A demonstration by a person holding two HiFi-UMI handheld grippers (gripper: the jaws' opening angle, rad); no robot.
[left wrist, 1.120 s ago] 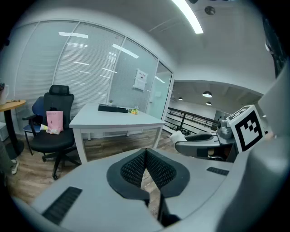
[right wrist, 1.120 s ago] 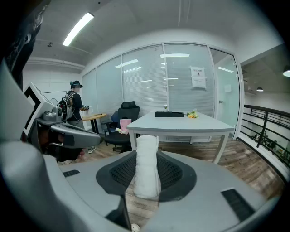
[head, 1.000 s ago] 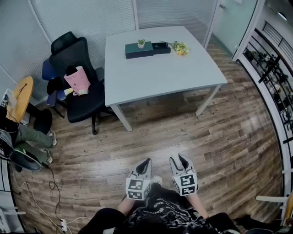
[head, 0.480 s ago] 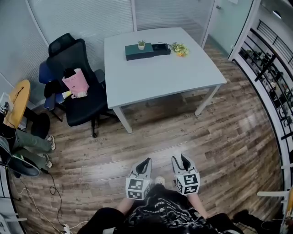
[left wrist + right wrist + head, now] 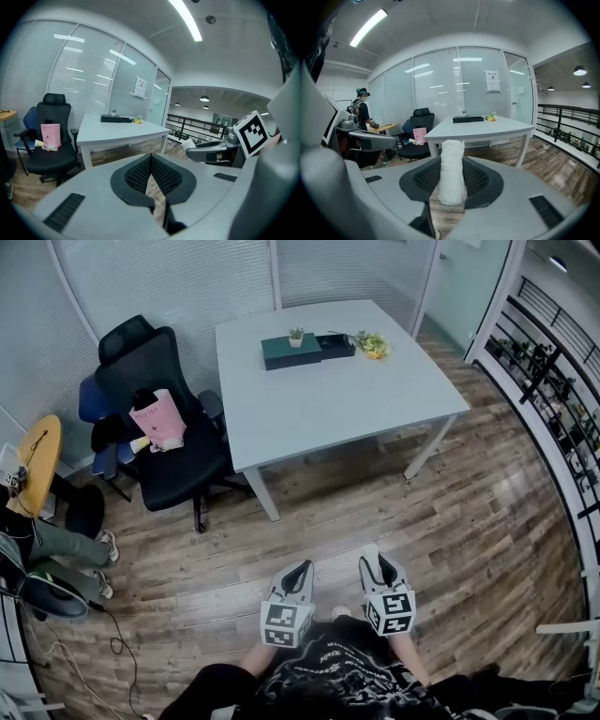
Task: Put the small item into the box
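Observation:
The small item [image 5: 452, 171] is a white, soft-looking roll that stands upright between the pads of my right gripper [image 5: 451, 161], which is shut on it. In the head view the right gripper [image 5: 377, 568] and left gripper [image 5: 298, 576] are held low in front of the person's body, over the wooden floor. My left gripper [image 5: 151, 159] is shut with nothing between its fingertips. The dark green box [image 5: 291, 351] lies at the far side of the white table [image 5: 347, 399], well ahead of both grippers; the box [image 5: 468, 119] also shows in the right gripper view.
A small potted plant [image 5: 296, 336] stands on the box, with a black case [image 5: 336, 345] and yellow flowers [image 5: 373, 343] beside it. A black office chair [image 5: 164, 437] with a pink bag [image 5: 157, 418] stands left of the table. A railing [image 5: 553, 399] runs along the right. A person [image 5: 361, 110] stands at the left.
The head view has shifted a little, so the table and chair sit slightly lower and further right. Both grippers stay low by the body, and the right one keeps the white item.

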